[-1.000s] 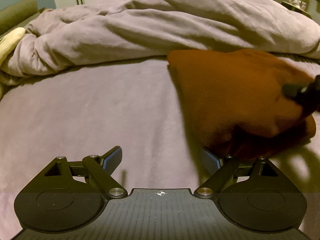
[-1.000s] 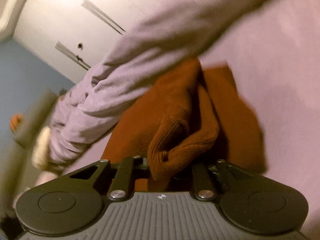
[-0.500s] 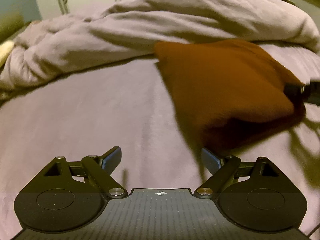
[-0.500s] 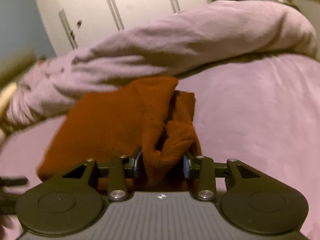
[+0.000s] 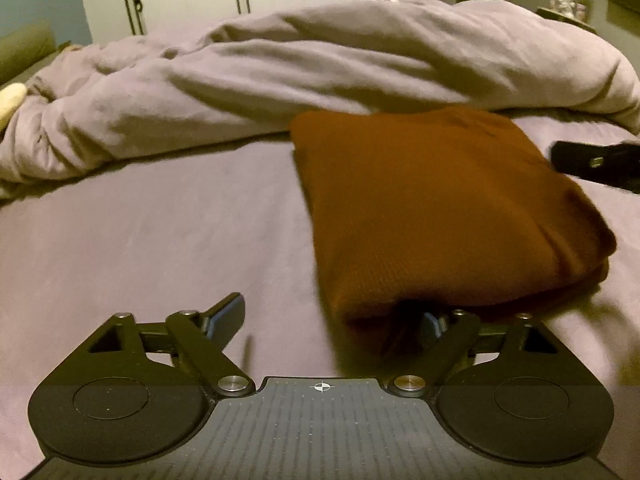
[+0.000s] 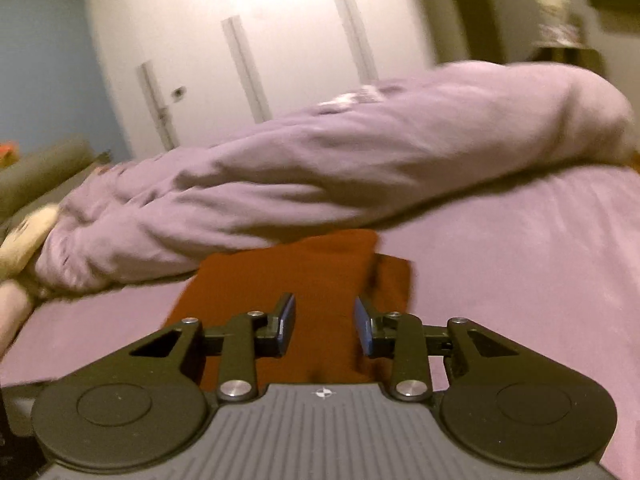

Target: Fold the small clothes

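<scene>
A rust-brown knitted garment lies folded on the purple bed sheet. My left gripper is open; its right finger is tucked under the garment's near edge, its left finger lies over bare sheet. In the right wrist view the garment lies flat in front of my right gripper, which is open and empty just above it. The right gripper also shows in the left wrist view at the garment's far right.
A bunched lilac duvet runs across the back of the bed, right behind the garment. White wardrobe doors stand behind it. A cream pillow lies at the far left.
My right gripper has let go of the bunched knit fold and opened. The garment now lies flatter. The left gripper has shifted so that its right finger is under the garment's edge.
</scene>
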The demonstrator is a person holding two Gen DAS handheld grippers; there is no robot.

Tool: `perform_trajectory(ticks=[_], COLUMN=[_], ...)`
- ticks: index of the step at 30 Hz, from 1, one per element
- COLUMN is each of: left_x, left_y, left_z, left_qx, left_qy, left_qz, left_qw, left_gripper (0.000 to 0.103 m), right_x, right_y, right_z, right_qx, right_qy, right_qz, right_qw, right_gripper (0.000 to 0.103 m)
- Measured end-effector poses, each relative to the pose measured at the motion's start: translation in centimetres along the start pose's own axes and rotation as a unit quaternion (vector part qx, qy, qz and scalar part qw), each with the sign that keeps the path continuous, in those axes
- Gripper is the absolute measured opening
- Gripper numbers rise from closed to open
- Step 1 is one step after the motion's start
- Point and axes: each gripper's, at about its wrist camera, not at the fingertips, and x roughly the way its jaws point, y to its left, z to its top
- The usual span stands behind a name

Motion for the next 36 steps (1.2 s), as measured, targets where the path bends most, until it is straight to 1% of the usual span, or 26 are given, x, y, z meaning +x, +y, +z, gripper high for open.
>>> perform_trajectory(ticks=[2, 3, 4, 5, 6, 8, 10, 12, 14, 16, 18, 20, 21, 22, 24, 25, 27, 28, 33, 35, 36], left_x=[0.4, 0.6, 0.9, 1.2, 1.3, 1.0, -0.4, -2.3, -3.4, -3.2, -2.0, -0.1, 0.5, 0.8, 1.3, 1.6, 2.0, 2.1, 2.5, 2.3, 2.2], left_y=[0.8, 1.3, 1.8, 2.4, 2.9, 3.7, 4.7, 5.8, 6.5, 6.4, 5.6, 4.6, 4.4, 4.3, 4.1, 3.9, 3.7, 3.7, 3.4, 3.3, 3.5], left_z=[-0.2, -0.3, -0.3, -0.5, -0.5, -0.6, -0.6, -0.1, 1.0, 2.2, 3.0, 3.2, 3.1, 2.8, 2.3, 1.9, 1.2, 0.9, 0.0, -0.4, -0.5], left_qx=[-0.011, -0.019, -0.026, -0.036, -0.042, -0.036, -0.033, -0.042, -0.059, -0.074, -0.083, -0.083, -0.088, -0.092, -0.084, -0.078, -0.081, -0.083, -0.102, -0.104, -0.110], left_qy=[0.008, 0.012, 0.018, 0.028, 0.038, 0.058, 0.055, 0.027, 0.003, -0.013, -0.011, 0.018, 0.027, 0.028, 0.025, 0.022, 0.019, 0.016, -0.004, -0.018, -0.020], left_qz=[-0.007, -0.012, -0.018, -0.027, -0.037, -0.060, -0.068, -0.066, -0.061, -0.066, -0.054, -0.048, -0.047, -0.046, -0.039, -0.034, -0.035, -0.035, -0.026, -0.020, -0.024], left_qw=[0.9999, 0.9997, 0.9993, 0.9986, 0.9977, 0.9959, 0.9956, 0.9965, 0.9964, 0.9950, 0.9950, 0.9952, 0.9947, 0.9943, 0.9954, 0.9961, 0.9960, 0.9958, 0.9944, 0.9942, 0.9935], left_gripper=[0.087, 0.088, 0.089, 0.090, 0.091, 0.091, 0.091, 0.090, 0.093, 0.094, 0.094, 0.093, 0.093, 0.094, 0.095, 0.095, 0.095, 0.095, 0.099, 0.100, 0.100], right_x=[1.2, 1.9, 2.8, 3.6, 4.3, 4.1, 3.7, 2.9, 2.0, 1.6, 2.0, 2.6, 2.9, 3.1, 3.4, 3.8, 4.4, 4.5, 4.6, 4.8, 4.8], right_y=[0.8, 1.0, 0.9, 0.7, 0.4, -0.3, -0.4, -0.3, 0.1, 0.7, 1.8, 2.9, 3.3, 3.5, 3.6, 3.4, 2.9, 2.6, 1.4, 1.4, 1.5], right_z=[-0.4, -0.7, -1.3, -2.0, -2.8, -3.6, -3.2, -2.5, -1.8, -1.3, -1.0, -1.1, -1.2, -1.4, -1.9, -2.1, -2.8, -3.1, -4.4, -4.3, -4.3], right_qx=[-0.038, -0.056, -0.074, -0.094, -0.115, -0.135, -0.136, -0.127, -0.113, -0.103, -0.100, -0.115, -0.124, -0.132, -0.144, -0.154, -0.170, -0.171, -0.172, -0.163, -0.161], right_qy=[0.016, 0.030, 0.048, 0.065, 0.077, 0.067, 0.072, 0.072, 0.054, 0.029, 0.025, 0.028, 0.029, 0.033, 0.044, 0.055, 0.081, 0.084, 0.073, 0.072, 0.071], right_qz=[0.016, 0.015, 0.006, -0.011, -0.020, -0.013, -0.012, -0.009, -0.005, 0.003, 0.014, 0.021, 0.025, 0.028, 0.031, 0.025, 0.012, 0.012, 0.016, 0.014, 0.014], right_qw=[0.999, 0.998, 0.996, 0.993, 0.990, 0.989, 0.988, 0.989, 0.992, 0.994, 0.995, 0.993, 0.992, 0.990, 0.988, 0.986, 0.982, 0.982, 0.982, 0.984, 0.984], right_gripper=[0.018, 0.017, 0.016, 0.007, 0.004, 0.002, 0.002, 0.002, 0.003, 0.006, 0.006, 0.006, 0.006, 0.006, 0.006, 0.006, 0.006, 0.006, 0.005, 0.006, 0.006])
